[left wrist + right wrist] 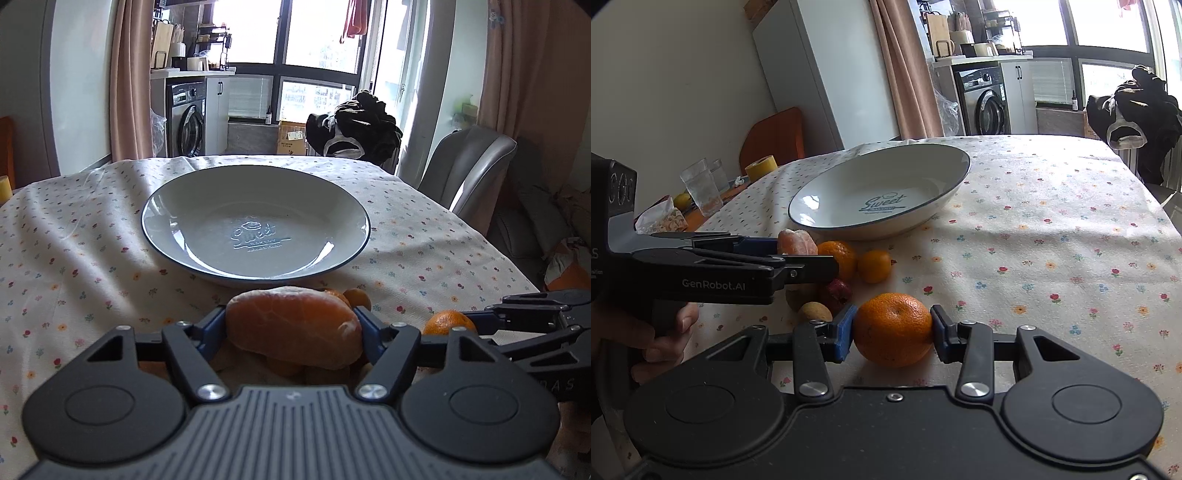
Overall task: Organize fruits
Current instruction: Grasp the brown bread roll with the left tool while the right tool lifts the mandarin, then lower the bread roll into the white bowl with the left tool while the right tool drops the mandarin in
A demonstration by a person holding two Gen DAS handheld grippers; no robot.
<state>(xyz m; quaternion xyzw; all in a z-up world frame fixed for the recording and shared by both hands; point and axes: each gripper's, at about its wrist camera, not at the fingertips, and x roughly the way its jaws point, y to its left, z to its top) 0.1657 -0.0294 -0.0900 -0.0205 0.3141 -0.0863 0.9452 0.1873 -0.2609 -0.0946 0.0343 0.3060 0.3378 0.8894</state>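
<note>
Clamped between my left gripper (293, 325) pads sits a peeled orange (293, 328); only my right gripper (893, 330) camera shows its own pinched mandarin (893, 328) whole, "GenRobot.AI", and "Sweet" on the plate (827, 192).

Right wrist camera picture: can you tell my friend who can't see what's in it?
The right tongs grip a tangerine on the flowery tablecloth. Beyond sits an empty white plate; leftward, the left tongs hold a peeled one.

The plate (827, 201) sits behind the fruit pile (846, 266) (all on the tablecloth (1052, 229)).
</note>
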